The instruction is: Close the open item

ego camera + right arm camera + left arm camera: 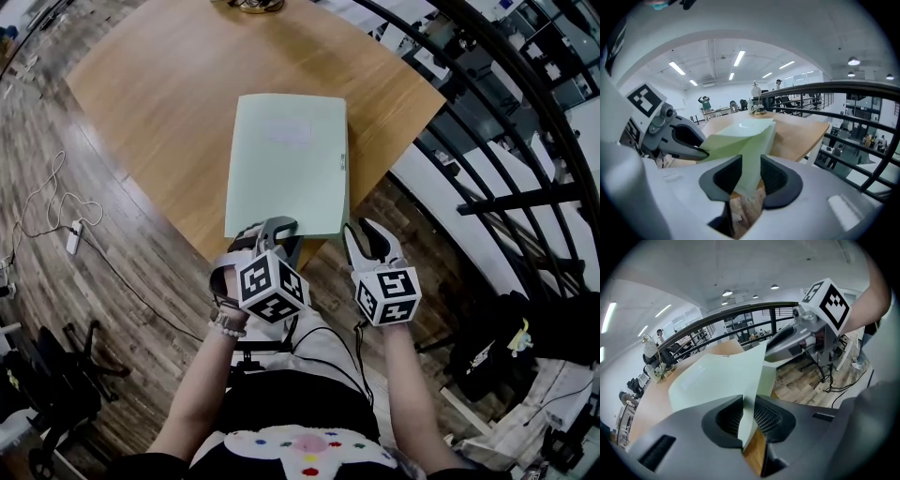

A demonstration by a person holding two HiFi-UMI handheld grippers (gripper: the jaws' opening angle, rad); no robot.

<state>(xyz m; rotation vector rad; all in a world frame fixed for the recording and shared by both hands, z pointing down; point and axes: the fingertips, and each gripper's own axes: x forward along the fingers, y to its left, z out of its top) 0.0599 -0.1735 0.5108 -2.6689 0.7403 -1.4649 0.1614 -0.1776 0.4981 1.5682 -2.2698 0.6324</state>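
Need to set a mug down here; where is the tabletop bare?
Bare wood lies left of the green folder out to the table edge, beyond it up to the brown object at the far edge, and in a narrower strip on its right. The near edge is crowded: left gripper and right gripper straddle its edge.

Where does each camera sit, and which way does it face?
Head view: on the person's head, facing steeply down at the folder; forearms, left gripper and right gripper show.
Left gripper view: on the left gripper, looking along its fingers over the folder; the right gripper shows.
Right gripper view: on the right gripper, looking likewise; the left gripper shows.
Shared: both gripper views have the folder between their fingers.
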